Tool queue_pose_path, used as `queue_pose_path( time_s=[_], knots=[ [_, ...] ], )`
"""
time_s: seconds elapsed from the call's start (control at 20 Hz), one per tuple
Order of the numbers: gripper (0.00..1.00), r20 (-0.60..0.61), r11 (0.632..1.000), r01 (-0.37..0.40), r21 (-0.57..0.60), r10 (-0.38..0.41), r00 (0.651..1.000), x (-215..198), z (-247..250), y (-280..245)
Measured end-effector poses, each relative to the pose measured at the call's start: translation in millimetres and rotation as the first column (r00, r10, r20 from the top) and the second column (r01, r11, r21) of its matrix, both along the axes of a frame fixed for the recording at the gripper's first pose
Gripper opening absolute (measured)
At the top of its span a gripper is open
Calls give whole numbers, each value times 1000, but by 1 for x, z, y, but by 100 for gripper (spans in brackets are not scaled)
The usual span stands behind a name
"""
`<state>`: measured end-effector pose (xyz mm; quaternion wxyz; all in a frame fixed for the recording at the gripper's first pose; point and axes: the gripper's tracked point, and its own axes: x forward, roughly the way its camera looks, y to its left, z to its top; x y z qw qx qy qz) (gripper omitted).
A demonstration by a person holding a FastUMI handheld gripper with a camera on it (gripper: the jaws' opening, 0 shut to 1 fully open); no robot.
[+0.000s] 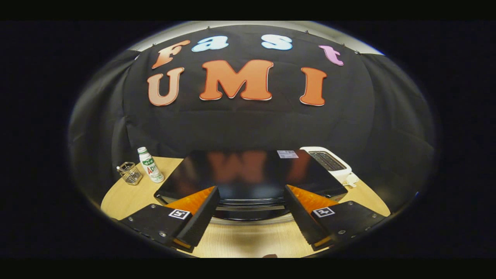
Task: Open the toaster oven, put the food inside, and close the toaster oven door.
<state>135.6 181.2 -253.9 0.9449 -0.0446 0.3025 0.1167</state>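
— Dim in here, isn't it? The backdrop swallows most of the light.

— Only the table (128, 195) looks bright, lit evenly from above.

— See the toaster oven (252, 174)? Its glossy top mirrors a soft, blurry reflection.

— Fisheye bends everything toward the rim, and the edges fade dark.

— The gripper (252, 211), fingers spread apart, casts a faint shadow on the wood between them.

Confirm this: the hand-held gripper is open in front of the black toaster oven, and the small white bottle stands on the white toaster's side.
Not quite. In the gripper view the bottle stands beside the wire basket, across the toaster oven from the white toaster. The hand-held gripper is indeed open.
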Motion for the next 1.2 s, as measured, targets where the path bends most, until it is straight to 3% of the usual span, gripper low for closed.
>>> queue_pose_path(
  time_s=[0.6, 1.2],
  knots=[
    [99, -40, 999, -38, 37, 39, 998, -25, -4, -6],
    [99, -21, 998, -46, 49, 47, 999, -107, -13, -32]
  ],
)
